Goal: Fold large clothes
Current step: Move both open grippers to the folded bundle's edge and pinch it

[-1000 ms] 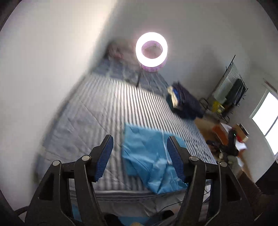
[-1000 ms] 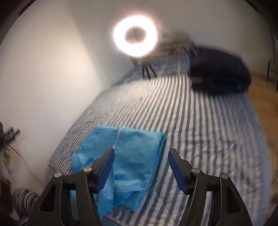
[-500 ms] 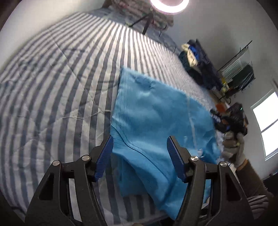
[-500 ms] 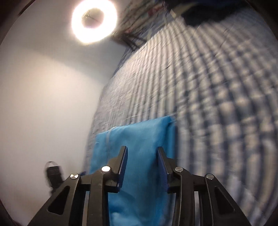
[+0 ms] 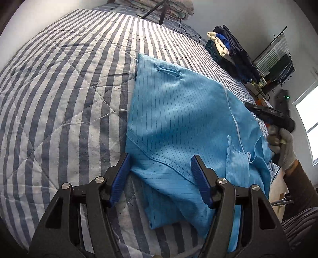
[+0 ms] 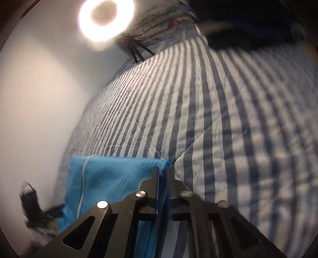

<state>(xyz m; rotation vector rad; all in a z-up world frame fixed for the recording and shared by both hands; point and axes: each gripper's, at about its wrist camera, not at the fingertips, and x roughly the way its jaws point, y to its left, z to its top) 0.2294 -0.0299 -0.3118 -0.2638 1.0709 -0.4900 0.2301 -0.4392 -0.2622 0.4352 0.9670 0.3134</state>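
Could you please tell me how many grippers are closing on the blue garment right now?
1: the right gripper is closing on the blue garment at its far right corner. The left gripper stands open over the near edge.

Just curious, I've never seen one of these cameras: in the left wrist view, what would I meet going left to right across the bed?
Striped quilt → blue garment → gloved hand holding the right gripper, by the window.

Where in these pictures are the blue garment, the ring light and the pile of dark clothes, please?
blue garment (image 5: 178, 119), left wrist view, its flat middle panel.
ring light (image 6: 105, 18), right wrist view, its glowing ring.
pile of dark clothes (image 5: 232, 53), left wrist view, its middle.
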